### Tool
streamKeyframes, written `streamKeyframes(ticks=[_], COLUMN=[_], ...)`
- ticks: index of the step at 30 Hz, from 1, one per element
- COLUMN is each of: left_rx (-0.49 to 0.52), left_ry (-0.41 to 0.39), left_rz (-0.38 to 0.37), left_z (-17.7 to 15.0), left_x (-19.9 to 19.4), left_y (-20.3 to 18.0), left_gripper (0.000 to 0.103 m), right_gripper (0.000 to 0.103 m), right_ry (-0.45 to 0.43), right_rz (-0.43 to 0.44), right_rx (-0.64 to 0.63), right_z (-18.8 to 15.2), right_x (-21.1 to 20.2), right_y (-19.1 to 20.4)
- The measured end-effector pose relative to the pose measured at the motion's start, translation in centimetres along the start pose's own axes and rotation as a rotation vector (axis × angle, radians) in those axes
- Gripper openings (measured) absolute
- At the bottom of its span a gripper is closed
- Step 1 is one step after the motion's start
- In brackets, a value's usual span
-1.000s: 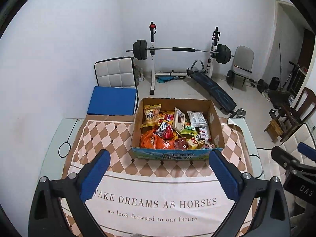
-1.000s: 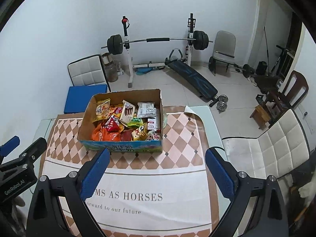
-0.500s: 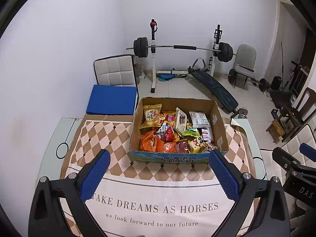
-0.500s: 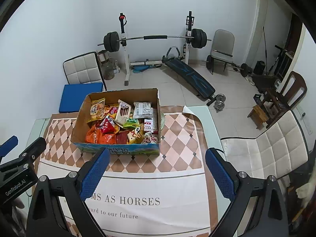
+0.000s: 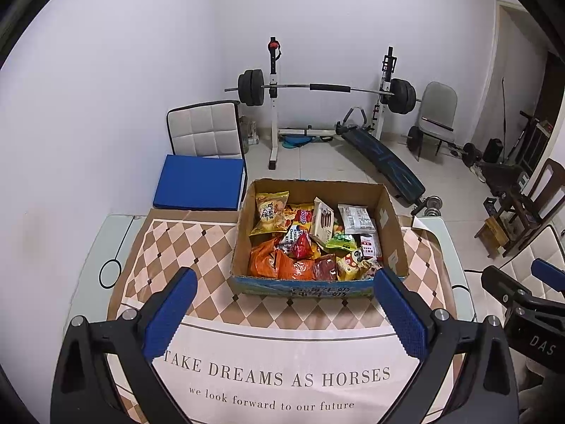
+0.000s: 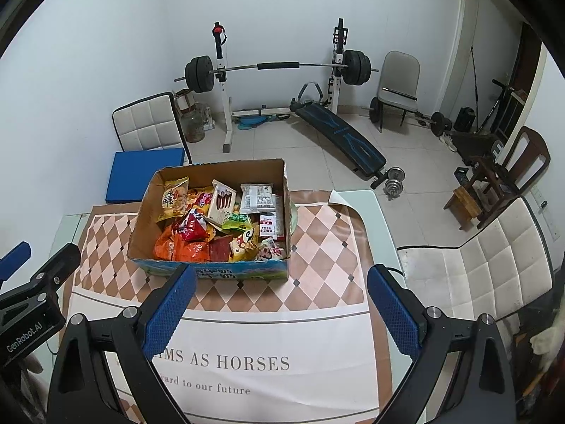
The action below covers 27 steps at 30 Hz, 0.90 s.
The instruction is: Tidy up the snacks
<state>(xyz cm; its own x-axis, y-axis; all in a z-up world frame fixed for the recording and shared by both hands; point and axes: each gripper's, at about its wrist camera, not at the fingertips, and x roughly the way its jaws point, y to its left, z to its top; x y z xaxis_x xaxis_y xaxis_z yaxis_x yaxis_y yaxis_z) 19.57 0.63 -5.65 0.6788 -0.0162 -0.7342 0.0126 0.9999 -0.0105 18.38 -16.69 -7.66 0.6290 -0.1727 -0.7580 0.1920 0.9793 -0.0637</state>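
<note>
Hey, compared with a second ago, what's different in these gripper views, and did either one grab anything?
Both views shifted slightly: the cardboard box sits a little lower in frame and more floor shows behind it, so the grippers seem to have tilted or lifted. Nothing was grabbed or released. The left gripper and right gripper stay open and empty, and the snacks lie as before in the box.

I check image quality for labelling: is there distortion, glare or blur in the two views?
Left wrist view: strong fisheye bending, dark corners; cardboard box and left tongs sharp, no glare. Right wrist view: same bending; right tongs sharp, even soft light, tablecloth text readable.
</note>
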Motion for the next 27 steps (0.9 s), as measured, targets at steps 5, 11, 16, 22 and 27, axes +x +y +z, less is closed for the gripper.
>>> streamKeyframes(ticks=[5,11,16,22,27], left_rx=[0.005,0.007,0.011,0.018,0.022], left_ry=[0.006,0.007,0.009,0.005,0.003], left_rz=[-0.005,-0.009,-0.013,-0.027,-0.029], left_z=[0.11,0.04,-0.02,-0.11,-0.19], left_x=[0.17,0.31,0.42,0.45,0.43], left_y=[0.02,-0.03,-0.18,-0.36,-0.53], left_gripper=[0.102,0.102,0.102,0.102,0.102], right_gripper=[0.099,0.099,0.099,0.099,0.099], right_ry=[0.005,0.006,0.005,0.006,0.008], right_rz=[-0.003,-0.006,-0.005,-0.003,-0.007], right_rx=[0.002,0.004,0.001,0.004,0.012], right_z=[-0.1,-0.11,-0.11,-0.12,-0.2], right_x=[0.21,0.33,0.43,0.38,0.12], right_y=[0.17,0.31,0.33,0.36,0.34])
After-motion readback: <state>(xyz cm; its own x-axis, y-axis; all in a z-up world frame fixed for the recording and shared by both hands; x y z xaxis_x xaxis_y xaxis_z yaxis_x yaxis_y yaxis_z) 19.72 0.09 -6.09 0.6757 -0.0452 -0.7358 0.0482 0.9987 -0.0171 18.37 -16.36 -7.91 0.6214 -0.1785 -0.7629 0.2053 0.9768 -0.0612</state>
